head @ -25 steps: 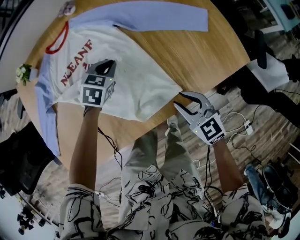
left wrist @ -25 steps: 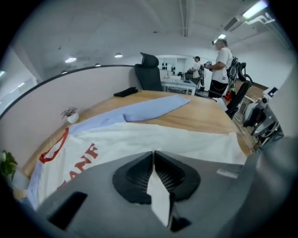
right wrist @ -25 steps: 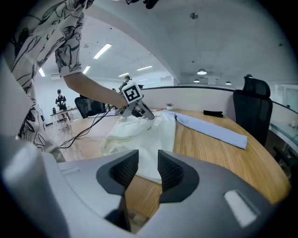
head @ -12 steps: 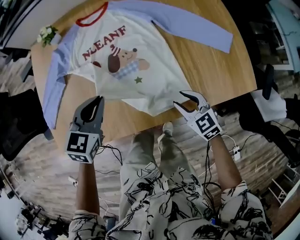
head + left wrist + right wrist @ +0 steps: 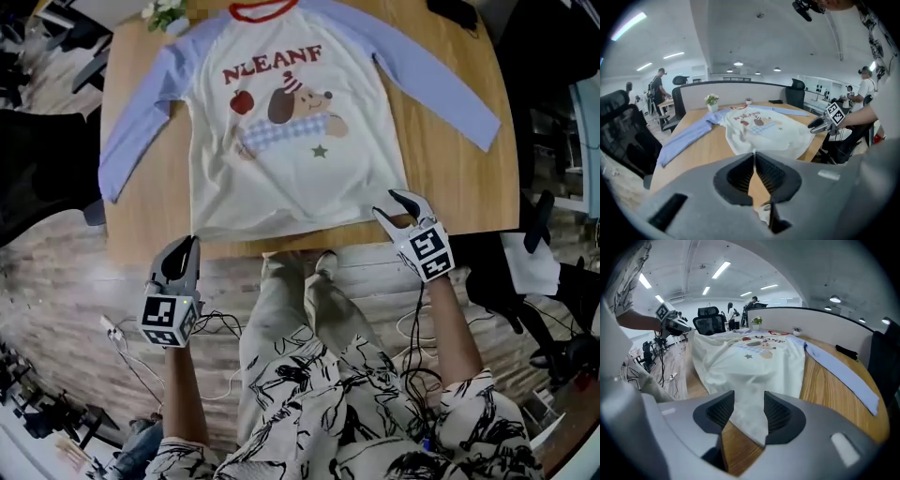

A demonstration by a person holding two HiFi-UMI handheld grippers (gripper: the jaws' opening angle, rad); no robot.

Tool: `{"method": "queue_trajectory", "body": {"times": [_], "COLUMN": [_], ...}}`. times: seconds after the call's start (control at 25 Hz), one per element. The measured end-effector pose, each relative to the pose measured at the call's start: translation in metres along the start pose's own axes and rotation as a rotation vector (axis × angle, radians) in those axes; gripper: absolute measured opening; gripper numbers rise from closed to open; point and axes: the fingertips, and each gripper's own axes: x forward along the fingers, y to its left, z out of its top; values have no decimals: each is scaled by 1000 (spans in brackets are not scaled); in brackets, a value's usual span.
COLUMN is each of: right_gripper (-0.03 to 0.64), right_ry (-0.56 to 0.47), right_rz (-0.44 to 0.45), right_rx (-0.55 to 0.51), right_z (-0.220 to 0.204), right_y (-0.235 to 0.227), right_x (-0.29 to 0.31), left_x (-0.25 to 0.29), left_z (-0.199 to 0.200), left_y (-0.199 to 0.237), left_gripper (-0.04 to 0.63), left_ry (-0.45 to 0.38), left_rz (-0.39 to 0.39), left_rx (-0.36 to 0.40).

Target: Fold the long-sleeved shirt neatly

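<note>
- While the person stands at the near edge of the wooden table [image 5: 450, 178], the long-sleeved shirt [image 5: 281, 141] lies spread flat on it, front side up, with its red collar [image 5: 262, 9] at the far side and its hem along the near edge.
- Both pale blue sleeves are stretched out and angled away from the body: one sleeve [image 5: 141, 131] on the left gripper's side, the other sleeve [image 5: 441, 84] on the right gripper's side.
- On the chest are red letters and a cartoon dog (plain to read from the head view).
- At the table's near edge, just beside the hem's corner on its side, is the left gripper [image 5: 186, 246]; its jaws are pressed together with nothing between them, only bare wood showing below.
- At the opposite hem corner sits the right gripper [image 5: 386, 204], pointing down at the cloth. Its jaws have just been opening and stand partly apart. That corner of white fabric lies in the gap between them, and the pads do not press on it.
- Past the collar stands a small potted plant [image 5: 167, 11], near the table's far edge.
- Cables [image 5: 220, 323] trail over the wood-patterned floor below the table edge.
</note>
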Motion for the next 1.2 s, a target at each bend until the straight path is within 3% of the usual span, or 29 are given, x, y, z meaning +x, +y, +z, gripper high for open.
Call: {"method": "queue_trajectory", "body": {"times": [0.12, 0.24, 0.44, 0.6, 0.76, 0.92, 0.96, 1.04, 1.08, 1.2], "right_gripper": [215, 214, 229, 229, 229, 229, 230, 232, 236, 239], "right_ry": [17, 26, 27, 108, 126, 114, 103, 71, 49, -36], "right_rz": [0, -4, 35, 75, 93, 93, 96, 103, 109, 139], "right_rx": [4, -6, -53, -95, -71, -47, -42, -34, -34, -49], "right_z": [-5, -7, -6, -27, -41, -38, -32, -15, -3, 50], "right_y": [-1, -2, 0, 3, 8, 7, 6, 5, 5, 13], "right_x": [3, 4, -12, -15, -18, -18, -18, -21, -22, -19], "left_x": [2, 10, 15, 17, 14, 14, 14, 10, 5, -20], "left_z": [-42, -63, -80, -91, -111, -111, -110, -110, -110, -102], "left_y": [5, 12, 23, 25, 26, 28, 28, 25, 27, 45], "left_gripper": [23, 23, 23, 23, 23, 28, 48, 257, 296, 321], "left_ry": [38, 43, 37, 46, 78, 50, 43, 33, 23, -20], "left_rz": [34, 54, 51, 38, 47, 56, 58, 53, 61, 136], "left_rx": [-58, -64, -72, -57, -65, -88, -93, -121, -139, -203]}}
